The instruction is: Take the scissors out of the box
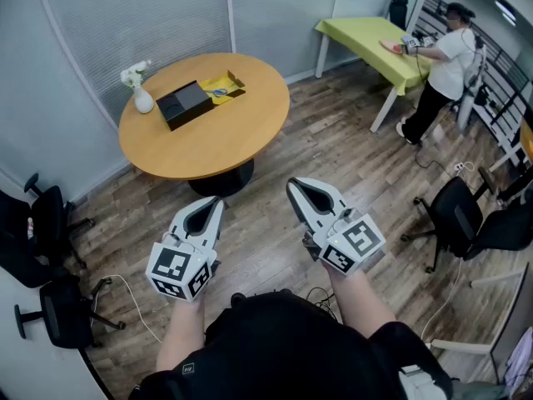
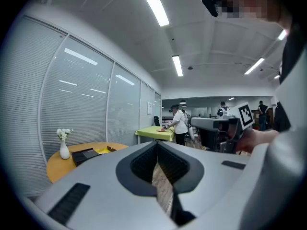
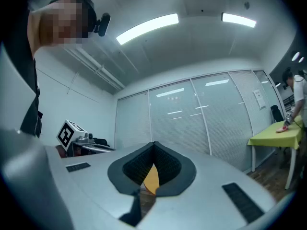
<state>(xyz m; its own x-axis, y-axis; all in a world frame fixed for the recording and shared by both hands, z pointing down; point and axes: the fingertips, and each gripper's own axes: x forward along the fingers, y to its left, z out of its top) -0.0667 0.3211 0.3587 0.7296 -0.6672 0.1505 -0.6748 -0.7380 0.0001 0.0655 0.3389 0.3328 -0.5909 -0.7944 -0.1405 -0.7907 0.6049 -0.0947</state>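
A round wooden table (image 1: 208, 144) stands well ahead of me in the head view. On it lies an open box, with a black lid (image 1: 185, 103) beside a yellow tray (image 1: 225, 85). The scissors (image 1: 218, 92) lie in the tray, small and bluish. The same box (image 2: 88, 153) shows far off at the left of the left gripper view. My left gripper (image 1: 215, 200) and right gripper (image 1: 293, 184) hang side by side over the wood floor, short of the table. Both are shut with nothing between the jaws, which meet at the tips in the left gripper (image 2: 157, 143) and right gripper (image 3: 154, 143) views.
A white vase (image 1: 142, 98) with flowers stands on the table left of the box. A person (image 1: 448, 57) works at a green table (image 1: 366, 38) at the back right. Black office chairs (image 1: 468, 217) stand at the right, more chairs (image 1: 46, 223) at the left. A cable (image 1: 137, 307) lies on the floor.
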